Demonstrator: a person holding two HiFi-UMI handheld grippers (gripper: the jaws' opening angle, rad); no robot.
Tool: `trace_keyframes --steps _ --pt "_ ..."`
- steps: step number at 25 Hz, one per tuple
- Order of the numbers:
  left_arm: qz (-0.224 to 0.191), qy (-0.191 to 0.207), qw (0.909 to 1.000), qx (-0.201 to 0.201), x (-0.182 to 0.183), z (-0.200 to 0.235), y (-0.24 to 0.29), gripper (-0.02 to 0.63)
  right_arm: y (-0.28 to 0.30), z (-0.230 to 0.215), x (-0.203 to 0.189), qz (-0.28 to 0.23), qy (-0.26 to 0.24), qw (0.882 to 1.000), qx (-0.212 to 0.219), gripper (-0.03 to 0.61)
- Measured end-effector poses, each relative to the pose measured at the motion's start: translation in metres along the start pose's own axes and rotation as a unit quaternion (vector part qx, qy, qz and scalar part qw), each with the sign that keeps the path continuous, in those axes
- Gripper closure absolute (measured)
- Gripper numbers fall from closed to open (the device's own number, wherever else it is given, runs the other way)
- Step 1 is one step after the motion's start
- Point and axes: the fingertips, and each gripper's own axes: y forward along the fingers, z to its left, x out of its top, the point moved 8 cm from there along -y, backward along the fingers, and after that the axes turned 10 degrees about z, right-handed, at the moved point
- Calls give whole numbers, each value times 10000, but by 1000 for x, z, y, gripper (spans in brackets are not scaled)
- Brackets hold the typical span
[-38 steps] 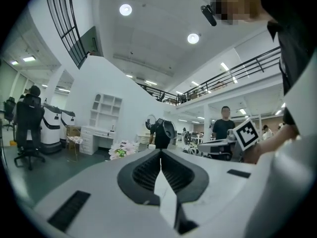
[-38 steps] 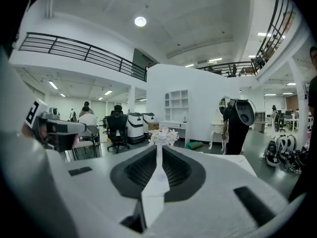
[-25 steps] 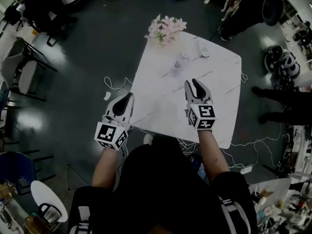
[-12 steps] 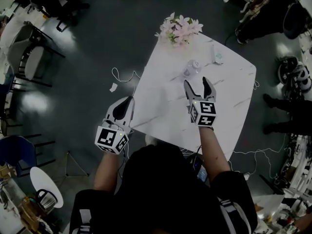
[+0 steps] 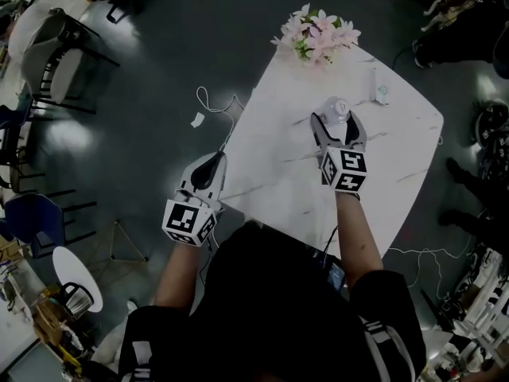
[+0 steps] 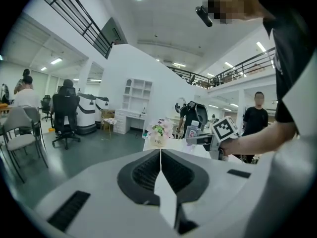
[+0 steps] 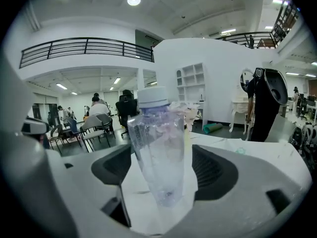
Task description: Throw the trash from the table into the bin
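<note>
A clear plastic bottle [image 5: 337,108] with a pale cap stands upright on the white marble table [image 5: 270,150]. My right gripper [image 5: 337,121] reaches over the table with the bottle [image 7: 161,148] between its jaws. Those jaws have just been opening, and a gap shows on each side of the bottle, so the right gripper [image 7: 161,165] is open. My left gripper [image 5: 213,162] hangs off the table's near left corner, shut and empty. In the left gripper view the left gripper's [image 6: 160,155] jaws meet in a thin line, and the bottle [image 6: 192,131] shows far off.
A vase of pink flowers [image 5: 316,34] sits at the table's far corner, with a small pale object [image 5: 380,92] to its right. A paper scrap [image 5: 197,119] and a cable [image 5: 215,106] lie on the dark floor at left. Chairs [image 5: 48,46] stand further left.
My right gripper has moved forward across the table up to the bottle and its jaws have opened around it. The left gripper has dropped a little beside the table corner.
</note>
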Motion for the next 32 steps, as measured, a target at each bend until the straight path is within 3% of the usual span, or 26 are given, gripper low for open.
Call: trace_keyframes --steps 9,18,25,32 --pt "94 -15 9999 109 -6 1 -2 598 22 -1 1 44 37 9999 -96 244" --pt "15 23 9999 107 -7 8 -19 598 -1 24 12 -257 -185 9995 -86 276" --pt "-287 139 9994 -117 -4 10 -39 598 -42 54 13 -494 -143 9986 -156 275" --pt "-573 319 9959 -622 2 4 -54 598 -99 84 7 -813 -120 9958 -412 275"
